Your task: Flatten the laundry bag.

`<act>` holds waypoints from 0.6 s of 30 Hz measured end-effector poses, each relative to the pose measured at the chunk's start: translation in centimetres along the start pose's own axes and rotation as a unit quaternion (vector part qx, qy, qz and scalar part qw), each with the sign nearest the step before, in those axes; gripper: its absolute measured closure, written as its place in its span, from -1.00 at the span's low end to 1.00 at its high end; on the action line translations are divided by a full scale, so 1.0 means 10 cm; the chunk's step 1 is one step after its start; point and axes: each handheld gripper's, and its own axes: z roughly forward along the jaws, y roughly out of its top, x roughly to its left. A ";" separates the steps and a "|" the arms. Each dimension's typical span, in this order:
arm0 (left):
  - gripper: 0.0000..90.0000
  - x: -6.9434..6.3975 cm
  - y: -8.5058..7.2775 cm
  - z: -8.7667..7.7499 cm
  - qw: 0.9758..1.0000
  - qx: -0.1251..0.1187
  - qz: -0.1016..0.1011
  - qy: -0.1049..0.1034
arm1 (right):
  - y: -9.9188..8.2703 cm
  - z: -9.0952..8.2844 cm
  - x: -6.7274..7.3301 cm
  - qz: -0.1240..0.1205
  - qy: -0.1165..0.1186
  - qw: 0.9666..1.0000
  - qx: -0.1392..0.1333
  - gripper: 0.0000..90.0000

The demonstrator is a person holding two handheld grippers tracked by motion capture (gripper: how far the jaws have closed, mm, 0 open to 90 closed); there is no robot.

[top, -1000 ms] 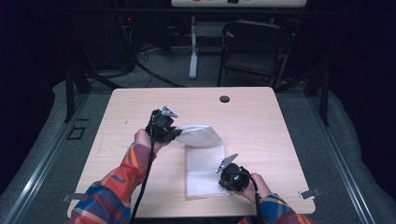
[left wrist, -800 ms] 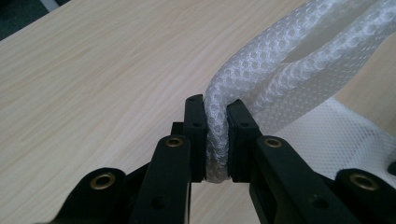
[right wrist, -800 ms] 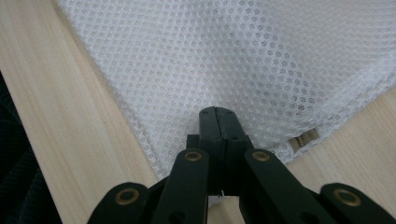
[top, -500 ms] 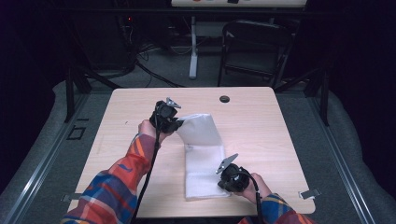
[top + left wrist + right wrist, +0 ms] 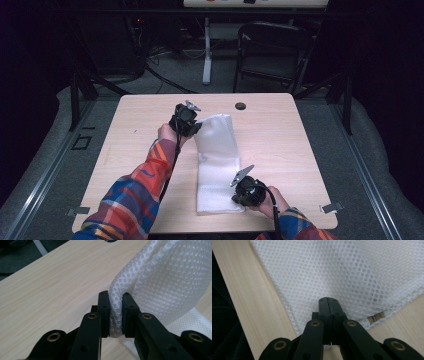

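Mesh bag [image 5: 216, 165] pinched between left tool [image 5: 196, 126] and right tool [image 5: 235, 196].

A pale wooden surface [image 5: 280, 135] stands on grey carpet [image 5: 370, 165] in a dim room. Behind it sit a dark folding chair [image 5: 272, 52], tangled cables [image 5: 160, 55] and a white post [image 5: 207, 50].

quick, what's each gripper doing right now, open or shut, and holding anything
Left gripper: shut on a bunched fold of the white mesh bag, lifted off the table.
Right gripper: shut, pinching the mesh bag's near edge.
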 end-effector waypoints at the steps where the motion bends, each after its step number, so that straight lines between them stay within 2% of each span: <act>1: 0.78 0.00 0.01 0.03 1.000 -0.001 -0.005 -0.002 | 0.00 0.00 0.00 0.000 0.000 1.000 0.000 1.00; 4: 0.76 0.01 0.05 0.12 1.000 -0.001 -0.010 0.005 | 0.00 0.00 0.01 0.008 0.000 1.000 0.002 1.00; 9: 0.73 0.01 0.10 0.25 1.000 0.001 -0.017 0.014 | 0.00 0.01 0.00 0.007 -0.003 1.000 -0.004 1.00; 11: 0.73 0.02 0.12 0.30 1.000 0.002 -0.022 0.014 | 0.00 0.01 0.00 0.015 -0.001 1.000 -0.004 1.00; 16: 0.70 0.02 0.17 0.42 1.000 0.010 -0.018 0.022 | 0.00 0.00 -0.01 0.017 -0.003 1.000 0.000 1.00; 18: 0.67 0.04 0.19 0.46 1.000 0.011 -0.014 0.019 | 0.00 0.00 -0.01 0.016 -0.003 1.000 -0.002 1.00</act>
